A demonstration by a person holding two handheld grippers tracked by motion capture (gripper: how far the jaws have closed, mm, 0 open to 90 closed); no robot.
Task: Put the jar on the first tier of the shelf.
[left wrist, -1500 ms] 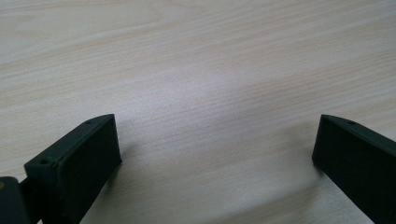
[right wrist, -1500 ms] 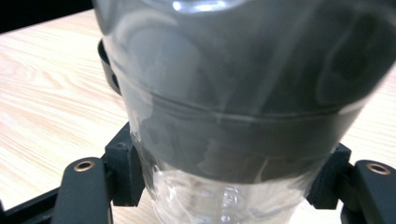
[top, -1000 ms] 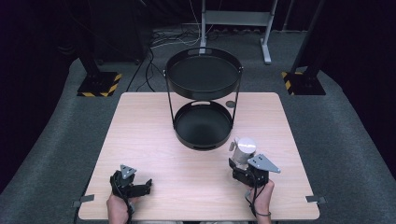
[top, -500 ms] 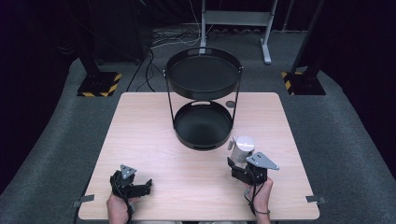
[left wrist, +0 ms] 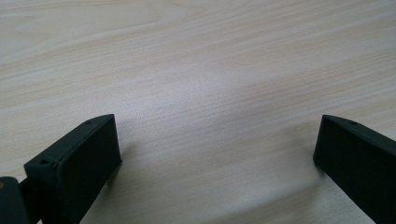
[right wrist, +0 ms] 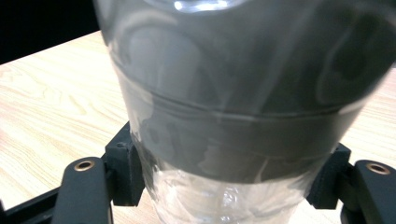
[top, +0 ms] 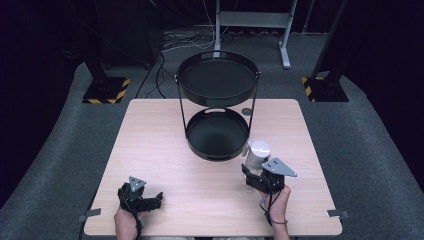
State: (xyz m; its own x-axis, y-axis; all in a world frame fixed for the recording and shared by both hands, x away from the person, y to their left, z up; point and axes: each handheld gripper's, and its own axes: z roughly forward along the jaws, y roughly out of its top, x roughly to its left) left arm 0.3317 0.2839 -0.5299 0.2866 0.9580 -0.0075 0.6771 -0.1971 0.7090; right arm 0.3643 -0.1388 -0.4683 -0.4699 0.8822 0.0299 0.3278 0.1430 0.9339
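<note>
Looking down from the high view, a clear glass cup (top: 257, 156) is being held in the right gripper (top: 251, 176), just beside the near right edge of the lower tray (top: 218, 134) of a black two-tier stand (top: 218, 107) that is standing at the middle of the wooden table (top: 165, 150). The upper tray (top: 218, 80) and the lower one are both being seen bare, so nothing is being judged as placed yet. The left gripper (top: 156, 200) is being kept low at the near left of the table, well apart from the cup and the stand. In the left gripper view, the two black jaws are being shown spread wide with only bare table (left wrist: 201, 70) between them, so this gripper is released and is holding nothing. In the right gripper view, the cup (right wrist: 233, 116) is being clamped near its base between the two pads, one at each side, and the glass is being held roughly upright over the table (right wrist: 51, 107). The pick-up is being judged as done; what is being left, as far as can be told, is the carrying of the cup onto one of the trays and its release there, though which tier is being aimed at cannot be told.
</note>
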